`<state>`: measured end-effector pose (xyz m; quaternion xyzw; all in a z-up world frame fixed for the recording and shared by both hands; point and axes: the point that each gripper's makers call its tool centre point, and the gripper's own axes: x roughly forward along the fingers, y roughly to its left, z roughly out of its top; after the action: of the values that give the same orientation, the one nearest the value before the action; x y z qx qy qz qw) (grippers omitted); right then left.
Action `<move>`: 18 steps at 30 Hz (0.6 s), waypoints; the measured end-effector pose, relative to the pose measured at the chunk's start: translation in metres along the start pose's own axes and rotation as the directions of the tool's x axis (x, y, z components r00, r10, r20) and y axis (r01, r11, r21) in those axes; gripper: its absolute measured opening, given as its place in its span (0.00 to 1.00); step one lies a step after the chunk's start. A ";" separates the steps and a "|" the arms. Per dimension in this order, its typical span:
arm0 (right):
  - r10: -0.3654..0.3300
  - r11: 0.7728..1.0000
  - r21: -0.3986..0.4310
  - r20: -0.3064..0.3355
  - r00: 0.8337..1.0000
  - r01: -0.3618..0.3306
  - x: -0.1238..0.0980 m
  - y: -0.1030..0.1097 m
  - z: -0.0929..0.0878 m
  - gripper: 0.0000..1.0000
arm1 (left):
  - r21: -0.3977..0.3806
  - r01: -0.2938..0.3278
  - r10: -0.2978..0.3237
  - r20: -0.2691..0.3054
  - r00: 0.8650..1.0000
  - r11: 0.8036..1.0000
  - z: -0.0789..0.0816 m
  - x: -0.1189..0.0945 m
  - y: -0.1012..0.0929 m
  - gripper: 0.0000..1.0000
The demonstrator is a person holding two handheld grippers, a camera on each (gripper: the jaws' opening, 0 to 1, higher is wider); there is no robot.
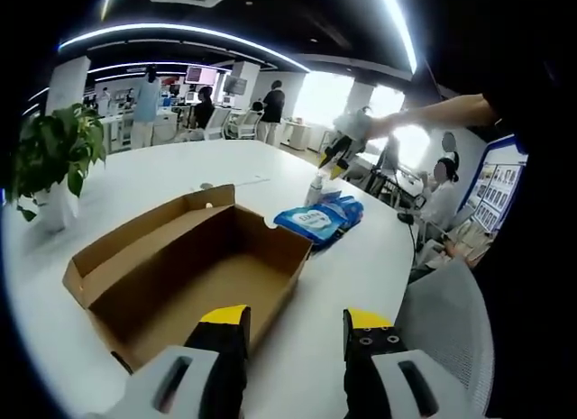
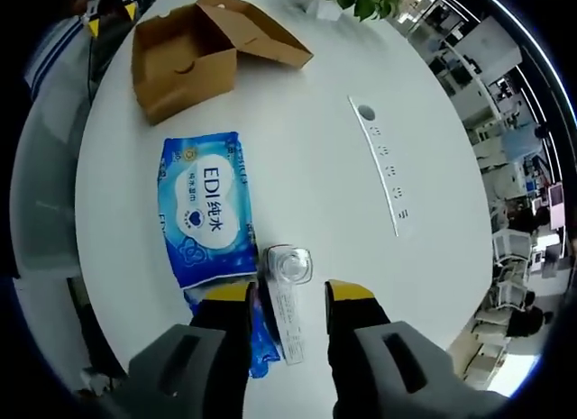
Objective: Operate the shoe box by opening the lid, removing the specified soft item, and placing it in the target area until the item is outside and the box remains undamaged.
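In the left gripper view, the left gripper [image 1: 296, 333] with its black, yellow-tipped jaws is hovering with those jaws spread apart and nothing between them, just over the near end of the brown corrugated cardboard shoe box [image 1: 194, 275], which is sitting open on the round white table [image 1: 162, 171] with its lid flap standing up along the far side and its brown inside bare as far as can be seen. Beyond the box's far corner, the blue soft pack of wet wipes [image 1: 320, 221] is lying flat on the table, outside the box, and a small clear plastic bottle [image 1: 314, 190] is standing just behind it. Above that bottle the right gripper [image 1: 341, 147] is hanging in the air at the end of a person's outstretched arm [image 1: 433, 113]. A green potted plant in a white pot [image 1: 56, 158] is standing at the table's left edge, and people are sitting and standing among desks in the office behind. In the right gripper view, the right gripper [image 2: 287, 306] is looking straight down, its jaws parted and holding nothing, with the clear bottle [image 2: 287, 268] showing between them below, touching the edge of the blue pack [image 2: 206, 212]; the open box [image 2: 185, 59] is lying well apart from the pack, and a long white power strip [image 2: 379, 162] is running across the table to the side.
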<state>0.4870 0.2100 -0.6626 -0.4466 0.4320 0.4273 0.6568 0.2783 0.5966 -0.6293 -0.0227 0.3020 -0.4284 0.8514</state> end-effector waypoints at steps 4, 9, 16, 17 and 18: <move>-0.026 0.999 0.034 0.015 1.000 0.025 -0.008 0.001 -0.005 0.29 | -0.026 -0.034 0.034 0.027 0.999 0.999 0.002 -0.006 0.006 0.41; -0.095 0.987 0.134 0.035 0.995 0.089 -0.025 0.002 -0.010 0.28 | -0.049 -0.091 0.093 0.042 0.995 0.995 0.002 -0.012 0.015 0.41; -0.148 0.951 0.287 0.104 0.984 0.112 -0.044 0.009 -0.009 0.28 | -0.101 -0.150 0.159 0.088 0.983 0.984 0.006 -0.024 0.026 0.42; -0.152 0.949 0.294 0.108 0.982 0.115 -0.045 0.010 -0.008 0.28 | -0.107 -0.159 0.169 0.091 0.981 0.981 0.005 -0.025 0.028 0.42; -0.166 0.936 0.331 0.122 0.979 0.118 -0.048 0.012 -0.008 0.28 | -0.109 -0.167 0.178 0.093 0.980 0.980 0.005 -0.026 0.029 0.42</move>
<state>0.4617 0.1963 -0.6213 -0.3306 0.4126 0.3342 0.7802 0.2897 0.6332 -0.6208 -0.0611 0.2800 -0.3354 0.8974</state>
